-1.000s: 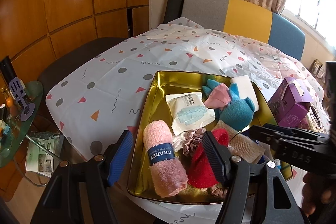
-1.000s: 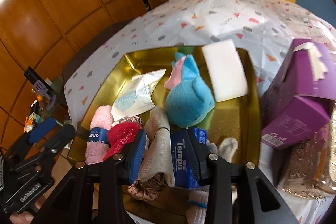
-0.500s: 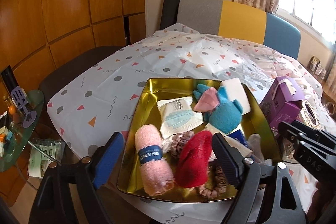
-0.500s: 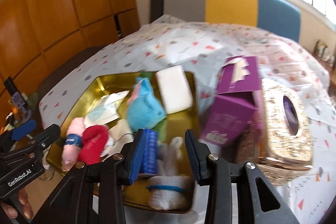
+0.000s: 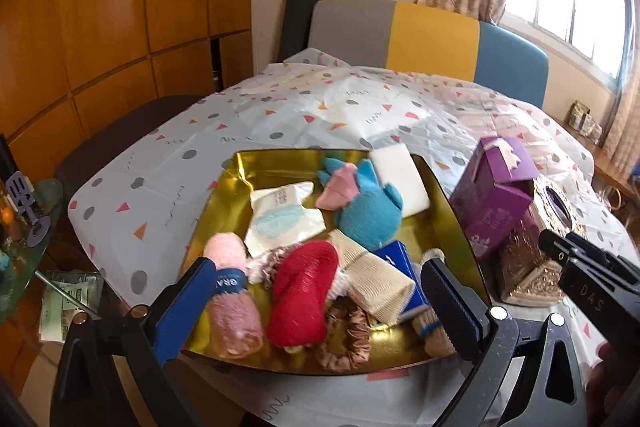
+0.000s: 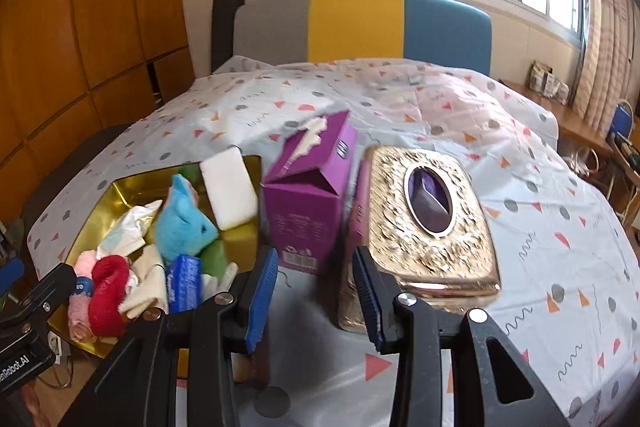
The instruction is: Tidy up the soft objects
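Note:
A gold tray [image 5: 280, 163] near the table's front edge holds a pink towel roll [image 5: 232, 303], a red towel [image 5: 304, 295], a blue plush [image 5: 368, 215], a white sponge [image 5: 400, 179], a tissue pack [image 5: 280, 223], a beige cloth [image 5: 372, 275] and a blue Tempo pack [image 6: 184, 279]. My left gripper [image 5: 316, 291] hovers over the tray's near end, its jaws opening wide and pressing on nothing. My right gripper [image 6: 314, 267] is open with a narrow gap and holds nothing. It faces the space between a purple box [image 6: 308, 211] and a gold tissue box [image 6: 432, 219].
The patterned tablecloth [image 6: 400, 107] covers the table. A grey, yellow and blue chair back [image 6: 360, 23] stands at the far edge. A cluttered glass side table [image 5: 24, 227] sits low on the left. A brown scrunchie [image 5: 348, 331] lies by the tray's near rim.
My left gripper's jaws have spread wider and it has drawn back from the tray. My right gripper has swung right, away from the tray toward the purple box and gold tissue box.

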### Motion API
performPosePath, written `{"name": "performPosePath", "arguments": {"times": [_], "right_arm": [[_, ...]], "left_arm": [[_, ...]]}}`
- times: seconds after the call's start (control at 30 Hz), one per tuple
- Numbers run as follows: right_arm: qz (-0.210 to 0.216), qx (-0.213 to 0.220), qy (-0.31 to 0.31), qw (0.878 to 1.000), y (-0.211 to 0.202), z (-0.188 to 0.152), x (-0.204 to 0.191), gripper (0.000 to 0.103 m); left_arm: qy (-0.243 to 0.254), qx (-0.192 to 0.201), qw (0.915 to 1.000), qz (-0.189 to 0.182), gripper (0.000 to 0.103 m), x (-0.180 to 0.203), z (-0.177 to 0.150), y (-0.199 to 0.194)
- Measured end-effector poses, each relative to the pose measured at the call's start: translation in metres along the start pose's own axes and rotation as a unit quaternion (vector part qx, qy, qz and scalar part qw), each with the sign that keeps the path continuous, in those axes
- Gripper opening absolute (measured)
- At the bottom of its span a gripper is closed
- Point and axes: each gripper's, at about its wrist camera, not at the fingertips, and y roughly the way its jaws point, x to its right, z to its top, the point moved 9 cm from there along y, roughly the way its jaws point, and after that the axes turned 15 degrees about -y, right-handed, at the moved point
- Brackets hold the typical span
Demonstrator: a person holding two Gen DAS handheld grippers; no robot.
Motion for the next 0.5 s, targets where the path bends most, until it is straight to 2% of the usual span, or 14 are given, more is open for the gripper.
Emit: {"name": "performPosePath", "arguments": {"times": [0.1, 0.23, 0.5], "right_arm": [[-0.006, 0.003, 0.003, 1.000, -0.002, -0.004, 0.005, 0.039], [-0.013, 0.009, 0.001, 1.000, -0.008, -0.007, 0.010, 0.039], [-0.020, 0.010, 0.000, 1.000, -0.013, -0.012, 0.014, 0.039]], "left_arm": [[0.014, -0.002, 0.9998, 0.015, 0.103, 0.003, -0.004, 0.002], [0.002, 0.000, 1.0000, 0.004, 0.103, 0.001, -0.005, 0.000], [-0.005, 0.021, 0.9997, 0.009, 0.103, -0.001, 0.003, -0.009]]}}
